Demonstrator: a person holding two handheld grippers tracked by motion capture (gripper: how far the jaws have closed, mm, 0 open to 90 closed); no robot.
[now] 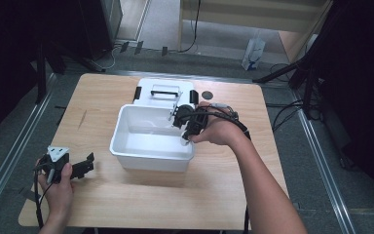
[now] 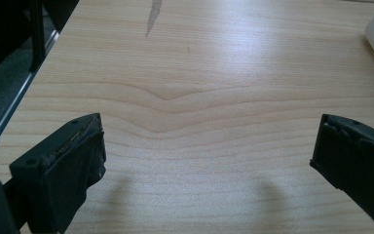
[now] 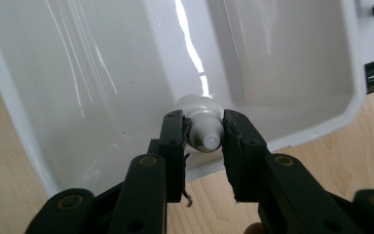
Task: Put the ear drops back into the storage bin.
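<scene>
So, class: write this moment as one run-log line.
right claw: shut on small white bottle, over white tub | left claw: open, above bare table | lid: behind tub

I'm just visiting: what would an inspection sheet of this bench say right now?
Surface: wooden table, a dark streak near its left side.
Job's things: white tub; small white capped piece held over the tub's rim.
Clutter: white lid with black handle behind the tub; dark round disc beside it.
Grippers: right gripper shut on the piece; left gripper open, over bare wood.
Cables: one trails from each gripper; more lie on the floor.
Surroundings: grey floor, dark stands, a white bag.
</scene>
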